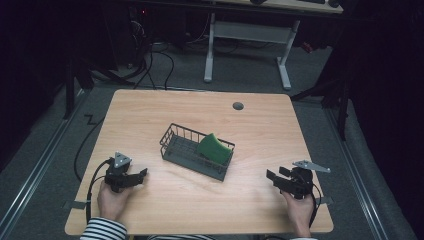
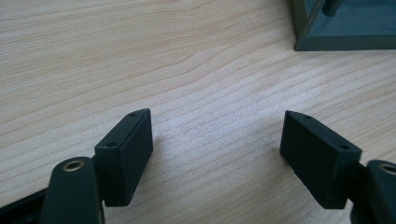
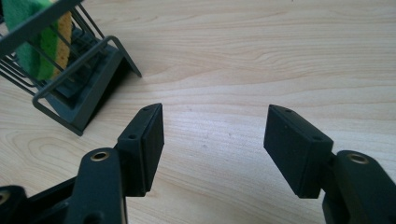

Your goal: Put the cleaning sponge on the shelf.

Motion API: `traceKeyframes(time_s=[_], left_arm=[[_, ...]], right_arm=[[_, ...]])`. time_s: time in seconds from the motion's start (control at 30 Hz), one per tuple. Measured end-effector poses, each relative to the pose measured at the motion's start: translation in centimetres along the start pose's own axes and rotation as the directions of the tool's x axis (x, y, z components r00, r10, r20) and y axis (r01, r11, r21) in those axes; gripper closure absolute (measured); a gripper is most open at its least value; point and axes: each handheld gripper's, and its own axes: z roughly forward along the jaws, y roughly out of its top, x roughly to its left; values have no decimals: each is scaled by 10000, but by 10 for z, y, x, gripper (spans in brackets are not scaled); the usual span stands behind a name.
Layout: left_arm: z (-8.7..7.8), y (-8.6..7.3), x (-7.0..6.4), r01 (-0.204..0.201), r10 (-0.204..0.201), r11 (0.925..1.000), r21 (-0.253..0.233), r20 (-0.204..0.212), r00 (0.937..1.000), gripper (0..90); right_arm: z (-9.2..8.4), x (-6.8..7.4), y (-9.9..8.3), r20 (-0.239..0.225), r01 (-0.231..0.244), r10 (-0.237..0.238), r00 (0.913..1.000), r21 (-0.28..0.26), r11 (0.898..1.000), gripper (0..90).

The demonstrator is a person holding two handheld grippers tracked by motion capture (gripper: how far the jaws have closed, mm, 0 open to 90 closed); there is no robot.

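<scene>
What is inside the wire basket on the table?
A green sponge with a yellow layer leans inside the wire basket. The basket floor under the sponge is covered, so anything there cannot be seen.

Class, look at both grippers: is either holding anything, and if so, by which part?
Nothing is held. The left gripper and right gripper are open over bare table; the sponge sits in the basket.

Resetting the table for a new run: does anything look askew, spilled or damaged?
Only minor things. The wire basket sits at an angle to the table edges, and the green sponge leans tilted against its right end rather than lying flat. Nothing looks spilled or broken. Both grippers, left and right, rest open.
</scene>
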Motion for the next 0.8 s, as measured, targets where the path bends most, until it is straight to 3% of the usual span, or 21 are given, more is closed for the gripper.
traceKeyframes(time_s=[0.8], left_arm=[[0,0,0,-7,7,10000,2,1,10000,260]], right_arm=[[29,-5,-13,847,368,-409,9956,486,9981,372]])
